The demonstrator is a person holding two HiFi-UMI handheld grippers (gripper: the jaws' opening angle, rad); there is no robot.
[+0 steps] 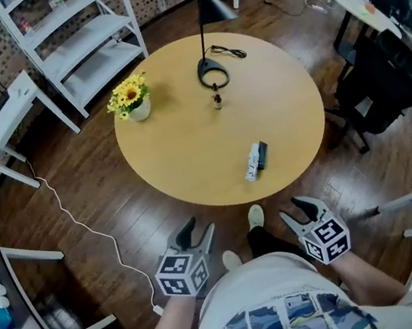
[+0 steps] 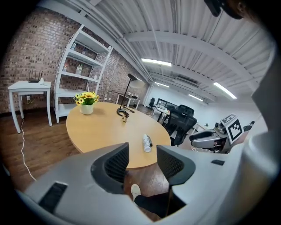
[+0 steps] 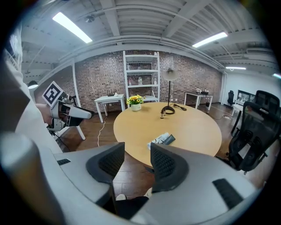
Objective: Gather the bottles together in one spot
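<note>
Jaws on both grippers stand apart and hold nothing. The left gripper (image 1: 199,227) and right gripper (image 1: 295,211) hang off the near edge of the round counter (image 1: 181,156), above the wood floor (image 1: 95,200). Ahead of the jaws, a white bottle (image 1: 252,162) lies on its side near that edge, right beside a dark flat thing (image 1: 263,154). Farther back, a small brown bottle (image 1: 217,101) stands by the black lamp (image 1: 213,70).
</note>
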